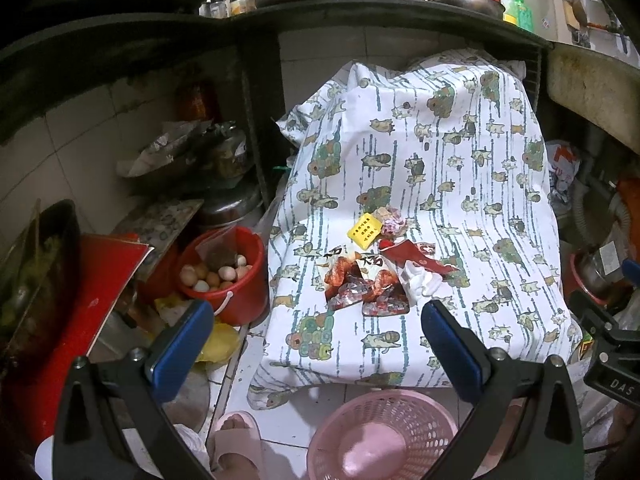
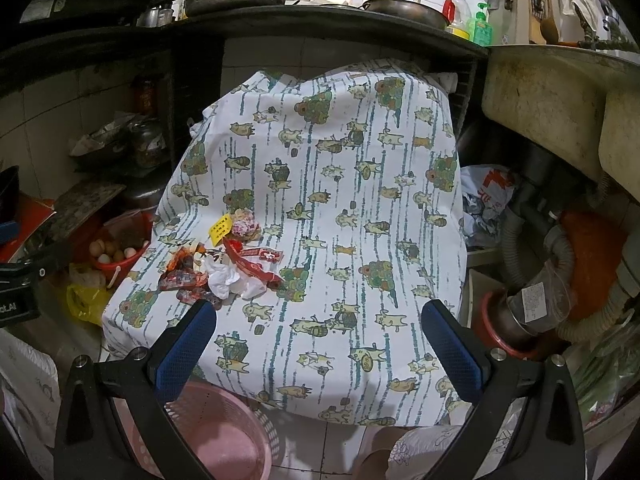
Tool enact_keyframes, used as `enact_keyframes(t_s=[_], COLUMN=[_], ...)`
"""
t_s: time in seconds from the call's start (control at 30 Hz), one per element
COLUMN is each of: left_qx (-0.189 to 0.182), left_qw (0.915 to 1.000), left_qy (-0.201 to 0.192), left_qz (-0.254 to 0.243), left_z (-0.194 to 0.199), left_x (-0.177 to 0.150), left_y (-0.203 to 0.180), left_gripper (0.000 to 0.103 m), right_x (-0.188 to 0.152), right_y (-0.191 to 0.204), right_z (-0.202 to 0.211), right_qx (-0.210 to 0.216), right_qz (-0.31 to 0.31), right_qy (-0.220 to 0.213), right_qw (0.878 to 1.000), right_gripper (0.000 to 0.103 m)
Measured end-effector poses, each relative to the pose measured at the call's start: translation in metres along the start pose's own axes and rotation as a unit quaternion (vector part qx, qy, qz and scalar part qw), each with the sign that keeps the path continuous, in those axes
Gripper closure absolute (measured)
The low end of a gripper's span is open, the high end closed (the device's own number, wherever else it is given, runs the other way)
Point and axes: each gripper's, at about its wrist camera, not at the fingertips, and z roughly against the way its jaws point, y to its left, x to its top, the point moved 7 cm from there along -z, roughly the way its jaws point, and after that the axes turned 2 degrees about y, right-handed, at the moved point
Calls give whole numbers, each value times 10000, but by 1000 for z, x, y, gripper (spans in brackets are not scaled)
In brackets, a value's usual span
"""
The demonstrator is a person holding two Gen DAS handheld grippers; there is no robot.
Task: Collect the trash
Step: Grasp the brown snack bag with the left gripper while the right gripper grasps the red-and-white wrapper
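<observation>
On the far left a red bucket of eggs (image 1: pixel 224 276) sits on the floor, right beside the cloth-covered bench (image 1: pixel 440 168). That worries me: anything I sweep off that edge could drop among the eggs. My left claw (image 1: pixel 316 340) hangs wide and empty just short of the trash: red snack wrappers (image 1: pixel 360 284), a crumpled white tissue (image 1: pixel 420 280), a yellow card (image 1: pixel 364 232). They overlap loosely, so I judge one pinch could drag the cloth or scatter the rest. The pink basket (image 1: pixel 380 436) waits below. My right claw (image 2: pixel 318 338), wide and empty too, hovers over bare cloth right of the pile.
</observation>
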Motion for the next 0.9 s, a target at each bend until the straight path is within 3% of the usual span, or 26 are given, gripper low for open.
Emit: enact_keyframes(t_s=[0.37, 0.5, 0.57, 0.63, 0.67, 0.77, 0.83, 0.9], left_qx=[-77, -88, -462, -1126, -1241, -1086, -913, -970], left_qw=[10000, 9994, 9964, 9879, 9855, 9865, 9869, 9821], left_qy=[52, 315, 703, 1055, 1151, 1228, 1328, 1614], left_qz=[-27, -101, -38, 129, 152, 25, -63, 74], left_z=[3, -5, -16, -28, -34, -58, -81, -106], left_x=[4, 32, 45, 62, 68, 83, 84, 76], left_y=[2, 9, 10, 8, 7, 3, 1, 2], left_gripper=[0, 0, 0, 5, 5, 6, 15, 24], right_x=[0, 25, 46, 68, 78, 99, 101, 92], right_y=[0, -1, -6, -8, -9, -14, -13, -6], right_z=[6, 7, 4, -4, -11, -40, -64, -99], right_qx=[-85, 533, 822, 974, 1061, 1419, 1543, 1744], right_qz=[191, -25, -240, -372, -484, -918, -1158, -1397], right_qy=[-76, 188, 347, 462, 510, 769, 993, 1399], right_qw=[9998, 9984, 9957, 9935, 9919, 9826, 9762, 9646], right_gripper=[0, 0, 0, 0, 0, 0, 5, 14])
